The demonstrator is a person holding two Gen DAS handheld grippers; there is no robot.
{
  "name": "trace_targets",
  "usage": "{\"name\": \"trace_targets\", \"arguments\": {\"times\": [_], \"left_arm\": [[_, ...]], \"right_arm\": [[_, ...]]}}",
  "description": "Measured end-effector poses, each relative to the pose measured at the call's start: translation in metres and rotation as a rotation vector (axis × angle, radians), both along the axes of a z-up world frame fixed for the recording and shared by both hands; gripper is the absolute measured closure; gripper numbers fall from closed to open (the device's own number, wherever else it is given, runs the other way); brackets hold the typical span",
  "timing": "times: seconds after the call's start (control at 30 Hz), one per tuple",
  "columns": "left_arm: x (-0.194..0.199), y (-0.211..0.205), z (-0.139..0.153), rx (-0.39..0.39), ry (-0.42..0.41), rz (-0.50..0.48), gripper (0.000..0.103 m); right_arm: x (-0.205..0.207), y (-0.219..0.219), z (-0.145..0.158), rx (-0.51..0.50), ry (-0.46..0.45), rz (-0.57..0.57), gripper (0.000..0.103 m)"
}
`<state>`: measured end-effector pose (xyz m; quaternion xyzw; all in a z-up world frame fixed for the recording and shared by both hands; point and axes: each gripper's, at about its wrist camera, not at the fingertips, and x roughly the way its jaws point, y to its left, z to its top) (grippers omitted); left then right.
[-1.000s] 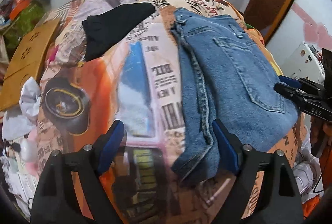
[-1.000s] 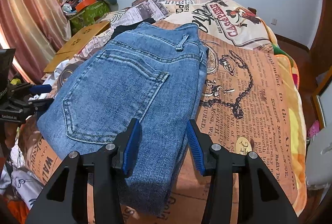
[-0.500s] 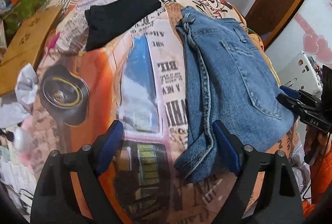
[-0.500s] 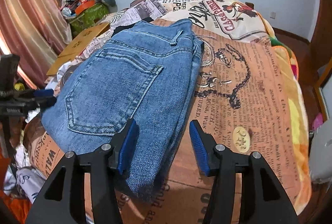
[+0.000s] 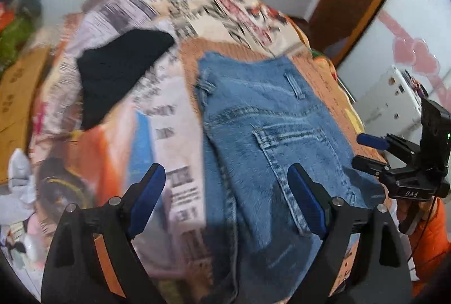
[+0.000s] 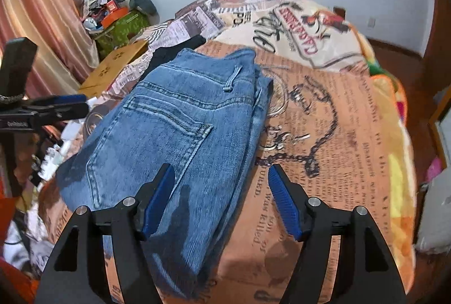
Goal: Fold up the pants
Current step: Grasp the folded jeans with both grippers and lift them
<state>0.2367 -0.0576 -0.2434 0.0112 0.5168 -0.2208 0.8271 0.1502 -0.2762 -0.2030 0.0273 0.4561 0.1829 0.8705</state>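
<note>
Both sets of blue-padded fingers are apart with nothing pinched: my left gripper [image 5: 227, 199] spread wide, my right gripper [image 6: 221, 199] having just opened up. Folded blue denim pants [image 6: 174, 140] lie flat on the newspaper-print orange bedspread [image 6: 332, 135], near its front edge, beneath both grippers.
</note>
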Motion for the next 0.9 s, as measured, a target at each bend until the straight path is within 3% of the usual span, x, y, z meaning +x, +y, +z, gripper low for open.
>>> {"name": "trace_targets", "arguments": {"times": [0.1,0.23,0.37,0.5,0.6,0.77,0.9], "left_arm": [[0.014,-0.012,-0.022,0.038,0.054,-0.025,0.014],[0.031,-0.012,-0.038,-0.057,0.149,-0.043,0.014],[0.045,-0.019,-0.050,-0.088,0.219,-0.094,0.012],[0.053,-0.033,-0.051,-0.079,0.233,-0.157,0.011],[0.062,-0.043,-0.056,-0.084,0.249,-0.175,0.004],[0.074,-0.051,-0.060,-0.103,0.262,-0.179,0.004],[0.082,-0.050,-0.059,-0.094,0.257,-0.153,0.016]], "right_arm": [[0.011,0.000,-0.016,0.023,0.050,0.004,0.038],[0.020,-0.005,-0.029,0.109,0.100,0.011,0.038],[0.031,-0.010,-0.039,0.212,0.155,0.017,0.036],[0.042,-0.010,-0.046,0.281,0.188,0.033,0.032],[0.051,-0.009,-0.048,0.306,0.202,0.042,0.032],[0.065,-0.006,-0.051,0.330,0.216,0.059,0.032],[0.076,-0.007,-0.054,0.350,0.218,0.052,0.041]]}}
